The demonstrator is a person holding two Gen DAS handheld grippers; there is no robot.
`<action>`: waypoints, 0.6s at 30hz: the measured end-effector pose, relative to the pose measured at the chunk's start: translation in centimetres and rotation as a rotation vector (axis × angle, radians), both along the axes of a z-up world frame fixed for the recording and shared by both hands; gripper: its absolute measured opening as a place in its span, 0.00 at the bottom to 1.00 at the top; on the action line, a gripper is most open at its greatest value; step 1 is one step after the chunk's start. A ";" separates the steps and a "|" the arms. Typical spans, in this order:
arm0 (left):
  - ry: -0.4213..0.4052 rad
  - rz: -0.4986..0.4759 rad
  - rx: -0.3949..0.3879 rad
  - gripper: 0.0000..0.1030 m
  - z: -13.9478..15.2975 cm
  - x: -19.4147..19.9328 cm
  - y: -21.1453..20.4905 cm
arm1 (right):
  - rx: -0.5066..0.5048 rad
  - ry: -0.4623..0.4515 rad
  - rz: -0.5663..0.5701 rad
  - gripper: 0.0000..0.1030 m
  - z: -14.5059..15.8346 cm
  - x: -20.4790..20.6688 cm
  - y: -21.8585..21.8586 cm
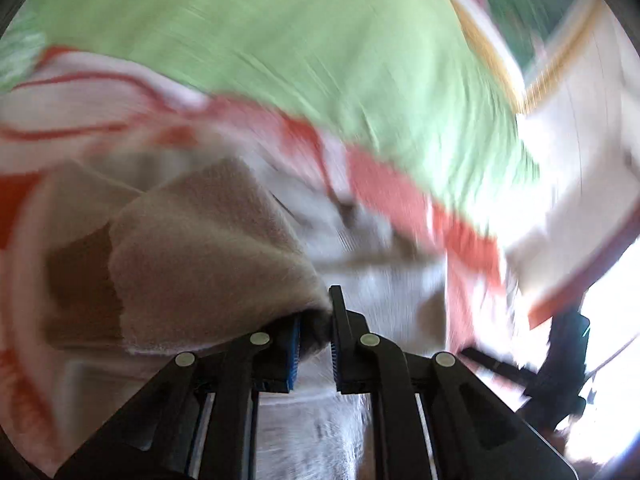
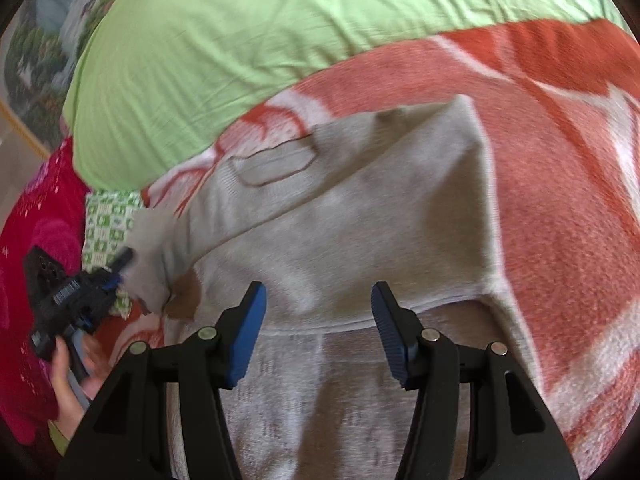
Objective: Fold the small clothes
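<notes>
A small beige knit sweater (image 2: 340, 216) lies spread on an orange-and-white blanket (image 2: 560, 184), its neck opening toward the upper left. My left gripper (image 1: 316, 328) is shut on a fold of the beige sweater's sleeve (image 1: 208, 256), lifted off the blanket. In the right wrist view the left gripper (image 2: 120, 264) shows at the left, pinching the sleeve end. My right gripper (image 2: 318, 304) is open and empty, hovering over the sweater's lower body.
A light green pillow (image 2: 248, 36) lies beyond the sweater. A red fleece (image 2: 36, 240) and a green-patterned cloth (image 2: 108, 228) lie at the left. The right gripper's black body (image 1: 560, 364) shows at the right in the blurred left wrist view.
</notes>
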State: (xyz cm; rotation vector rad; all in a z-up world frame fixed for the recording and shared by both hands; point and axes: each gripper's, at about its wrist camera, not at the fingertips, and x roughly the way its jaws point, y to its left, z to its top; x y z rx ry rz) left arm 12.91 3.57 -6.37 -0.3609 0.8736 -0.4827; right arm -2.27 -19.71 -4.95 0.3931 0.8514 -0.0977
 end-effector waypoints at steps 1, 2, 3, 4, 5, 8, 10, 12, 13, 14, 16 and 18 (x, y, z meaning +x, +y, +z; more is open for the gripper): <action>0.015 -0.047 0.054 0.14 -1.2 0.1 -2.1 | 0.001 0.002 -0.010 0.54 0.0 -0.1 -0.4; 0.025 -0.083 0.129 0.16 -2.4 0.4 -4.3 | 0.002 0.005 -0.014 0.54 -0.1 -0.1 -0.7; 0.032 -0.104 0.181 0.20 -3.2 0.5 -5.8 | 0.002 0.011 -0.014 0.54 -0.1 0.0 -0.9; 0.042 -0.123 0.227 0.23 -3.9 0.2 -6.7 | 0.000 0.016 -0.011 0.54 -0.1 0.1 -0.9; 0.043 -0.129 0.240 0.30 -4.1 -0.8 -6.6 | -0.003 0.022 -0.006 0.54 -0.2 0.3 -0.9; 0.021 -0.150 0.246 0.37 -3.5 -2.7 -5.3 | -0.024 0.029 0.019 0.58 -0.1 1.2 -0.1; 0.006 -0.148 0.280 0.42 -2.9 -4.2 -4.0 | -0.034 0.026 0.053 0.61 -0.1 2.0 1.0; -0.020 -0.102 0.341 0.46 -2.5 -5.3 -1.4 | -0.044 0.019 0.110 0.63 -0.1 3.1 2.9; -0.027 -0.071 0.367 0.47 -2.3 -5.4 -0.1 | -0.050 0.016 0.148 0.63 -0.2 3.6 4.0; -0.032 -0.024 0.399 0.50 -2.4 -5.6 1.6 | -0.063 0.013 0.206 0.64 -0.4 4.5 5.8; -0.020 0.040 0.439 0.52 -2.7 -5.5 4.3 | -0.103 0.015 0.300 0.65 -0.9 5.6 8.8; 0.012 0.084 0.471 0.52 -3.5 -4.5 6.4 | -0.176 0.021 0.423 0.65 -1.9 6.9 12.6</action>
